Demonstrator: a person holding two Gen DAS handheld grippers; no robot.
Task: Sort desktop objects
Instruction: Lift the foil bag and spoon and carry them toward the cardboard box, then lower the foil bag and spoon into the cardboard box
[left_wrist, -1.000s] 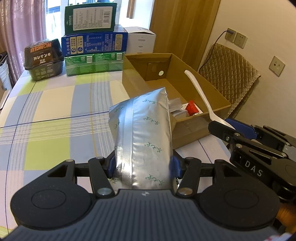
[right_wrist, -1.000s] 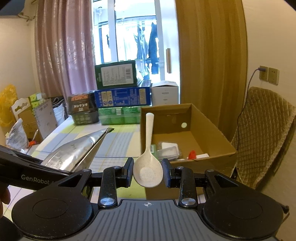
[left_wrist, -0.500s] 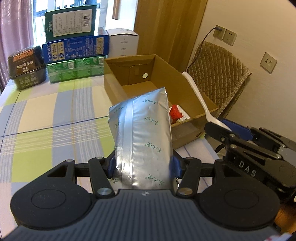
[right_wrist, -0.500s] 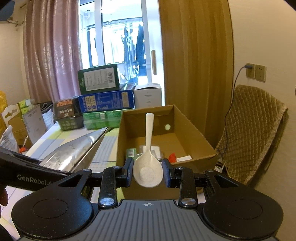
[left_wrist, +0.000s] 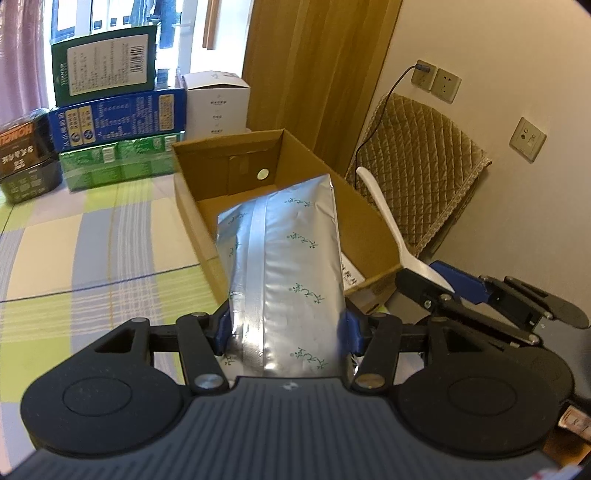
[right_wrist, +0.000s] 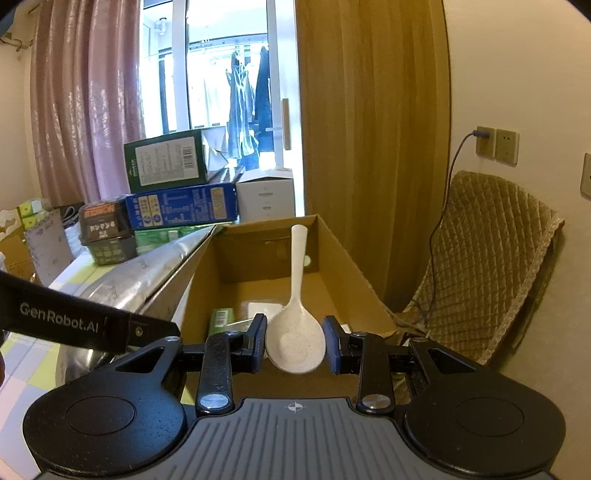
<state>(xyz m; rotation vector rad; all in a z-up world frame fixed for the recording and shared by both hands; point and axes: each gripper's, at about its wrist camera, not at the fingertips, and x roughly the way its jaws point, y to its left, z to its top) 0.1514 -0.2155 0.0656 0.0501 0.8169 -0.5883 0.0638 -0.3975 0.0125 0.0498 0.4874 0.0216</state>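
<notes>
The left hand-held gripper (left_wrist: 283, 328) is closed on a silver foil pouch (left_wrist: 284, 266), its blue pads pressed against both sides of the lower end, and the pouch reaches forward and upward so that its far end is over the open cardboard box (left_wrist: 236, 158). The right hand-held gripper (right_wrist: 294, 341) has a white rice spoon (right_wrist: 295, 332) between its fingers – the pads sit against either side of the speckled bowl, and the handle points up and away over the box. From the left wrist view the right hand-held gripper appears at the right edge, just beside the box's near right corner, with the spoon's handle slanting up along the box's right wall. The box stands on the desk (left_wrist: 92, 243), which is covered by a checked cloth in yellow, green and pale blue. Inside the box, seen from the right wrist view, lie a small green packet (right_wrist: 221, 320) and a white container (right_wrist: 263, 309) on the floor of the box. Behind the box a stack of cartons (left_wrist: 114, 122) – green, blue and green again – stands beside a white carton (left_wrist: 218, 103), and a dark tub (left_wrist: 26, 158) sits to their left. A quilted chair (right_wrist: 480, 266) stands against the wall to the right.
</notes>
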